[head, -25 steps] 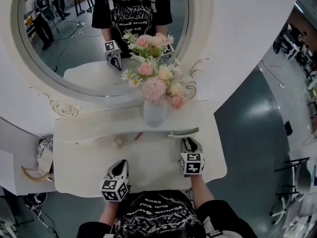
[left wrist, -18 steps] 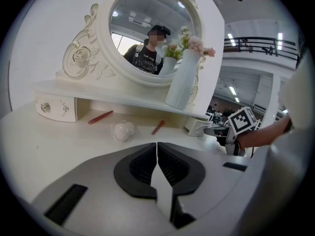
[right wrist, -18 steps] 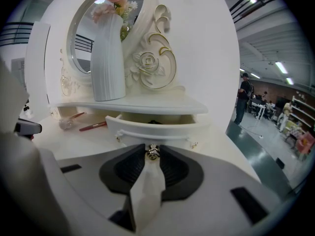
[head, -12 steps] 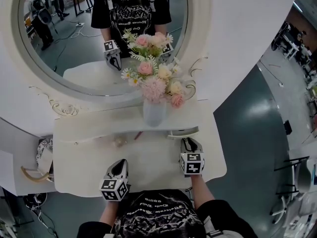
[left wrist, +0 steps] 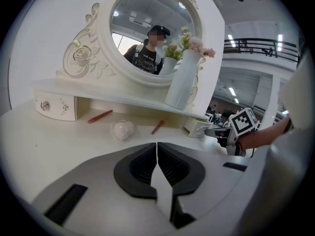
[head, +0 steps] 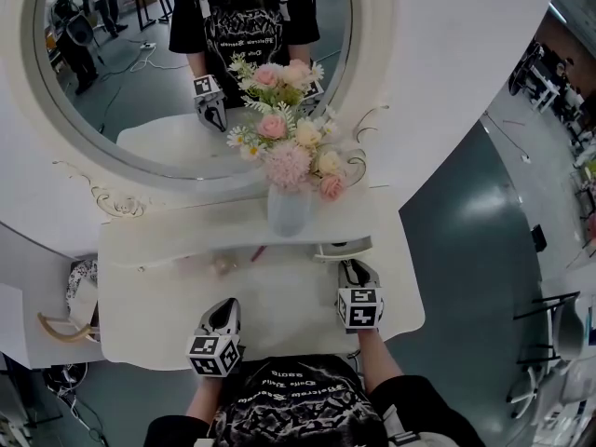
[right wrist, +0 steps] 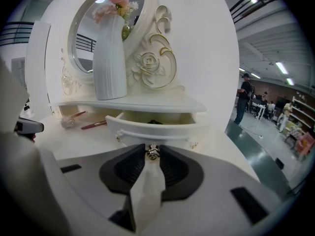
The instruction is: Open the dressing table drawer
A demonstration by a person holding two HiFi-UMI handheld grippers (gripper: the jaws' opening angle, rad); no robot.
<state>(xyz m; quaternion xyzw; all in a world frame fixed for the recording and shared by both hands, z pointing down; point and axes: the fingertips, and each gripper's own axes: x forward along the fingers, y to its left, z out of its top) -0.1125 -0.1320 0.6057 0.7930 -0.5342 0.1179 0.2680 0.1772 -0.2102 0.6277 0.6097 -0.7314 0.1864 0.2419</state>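
Drawer (right wrist: 162, 128) lies crosswise, open toward right tool (right wrist: 152, 152).

Only the framing has drifted. In the head view the white dressing table top (head: 158, 319), the left gripper (head: 226, 305) and the right gripper (head: 349, 268) all sit a shade higher and further left than a second ago. Far beyond the left gripper's tips, in the round white-framed mirror (head: 26, 91), the reflected bystanders in dark clothes (head: 67, 17) have slid up towards the rim.
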